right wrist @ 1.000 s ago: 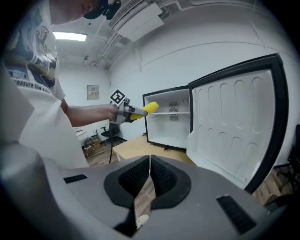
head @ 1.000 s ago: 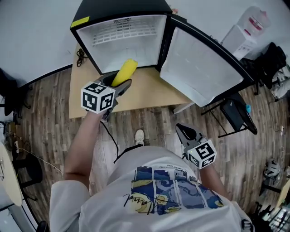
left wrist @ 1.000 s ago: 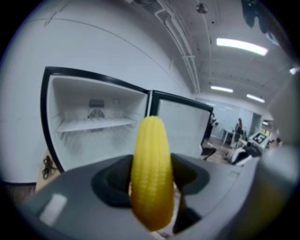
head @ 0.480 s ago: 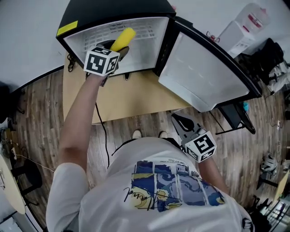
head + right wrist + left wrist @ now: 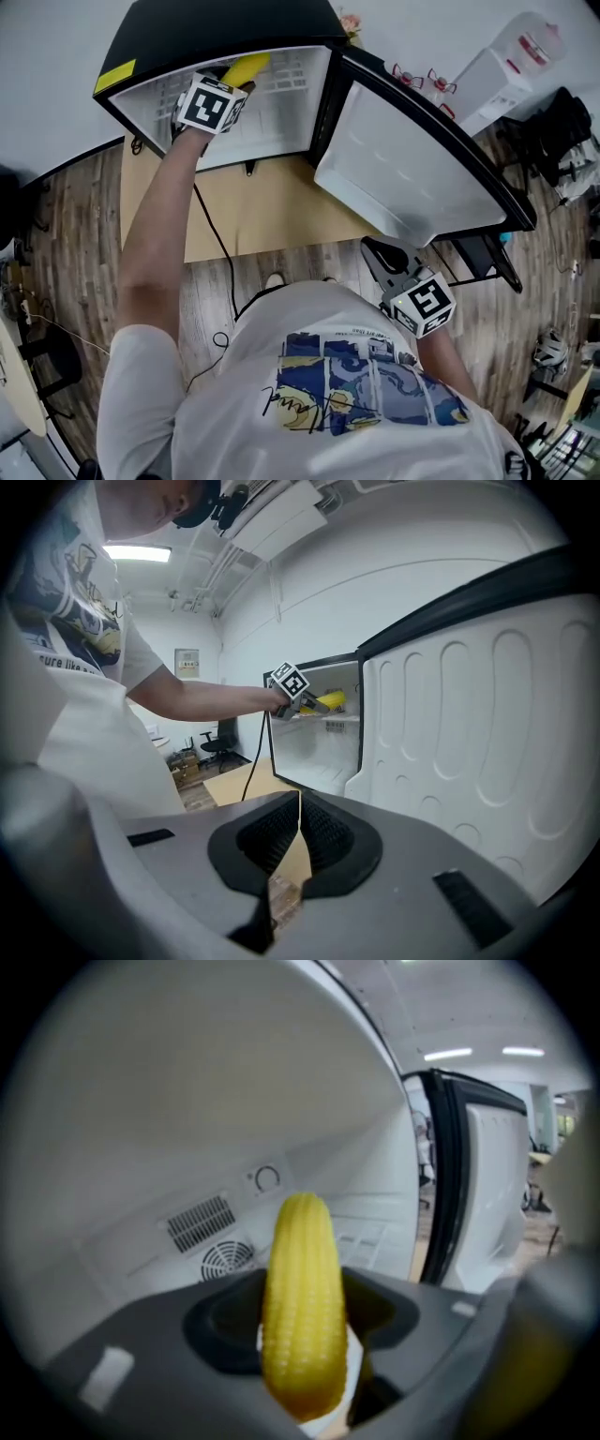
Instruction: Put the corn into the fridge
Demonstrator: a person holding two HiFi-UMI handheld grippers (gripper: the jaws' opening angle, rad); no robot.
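Our left gripper (image 5: 230, 86) has advanced from outside the fridge (image 5: 281, 103) to well inside, clamped on the base of the corn (image 5: 246, 67). The corn's long axis points onward at the back wall (image 5: 169, 1129); our right gripper (image 5: 389, 262) idles closed, empty.

The person wears a white short-sleeved T-shirt (image 5: 216, 441) with a blue and yellow print, and the dark grey left gripper (image 5: 246, 82), upper left, and right gripper (image 5: 379, 255), lower right, each carry a white cube (image 5: 211, 105) with black square markers.
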